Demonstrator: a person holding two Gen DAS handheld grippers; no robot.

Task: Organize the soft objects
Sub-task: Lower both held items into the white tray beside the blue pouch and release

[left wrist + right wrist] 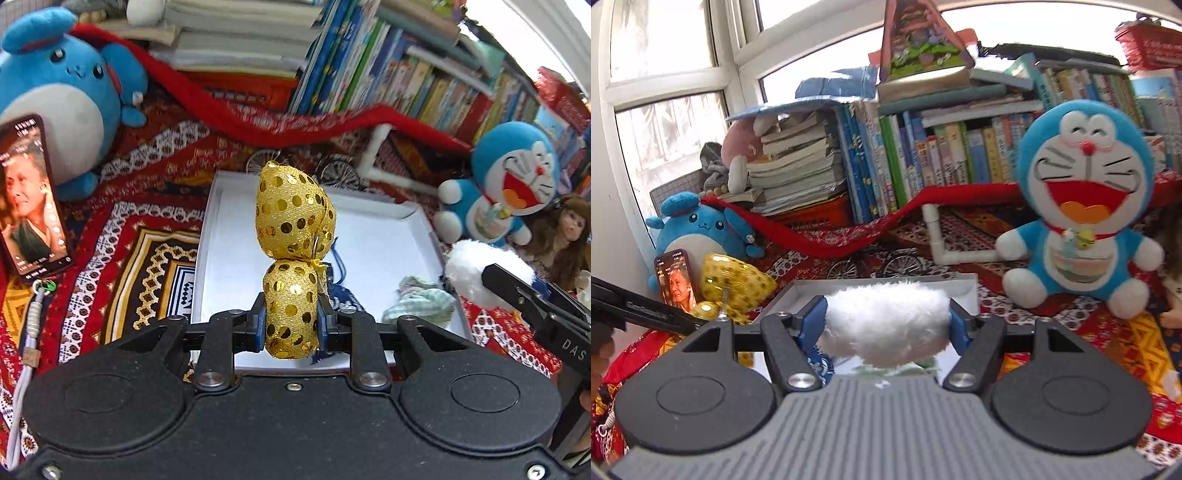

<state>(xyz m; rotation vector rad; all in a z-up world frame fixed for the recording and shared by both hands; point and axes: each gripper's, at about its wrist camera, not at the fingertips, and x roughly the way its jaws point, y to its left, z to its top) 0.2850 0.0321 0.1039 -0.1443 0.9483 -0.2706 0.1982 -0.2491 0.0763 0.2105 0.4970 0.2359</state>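
My left gripper (290, 314) is shut on a gold sequined bow (293, 240) and holds it upright above a white box (384, 240). The bow also shows in the right wrist view (735, 288). My right gripper (886, 317) is shut on a white fluffy puff (886, 325) over the same box (879, 286); the puff also shows in the left wrist view (476, 269). Inside the box lie a green checked cloth (421, 301) and a dark blue patterned cloth (341, 295).
A blue round plush (62, 92) and a phone (29, 199) stand at the left. A Doraemon plush (1082, 206) and a doll (569, 229) sit at the right. A red scarf (258, 122), a wire bicycle model (332, 170) and rows of books (388, 62) lie behind the box.
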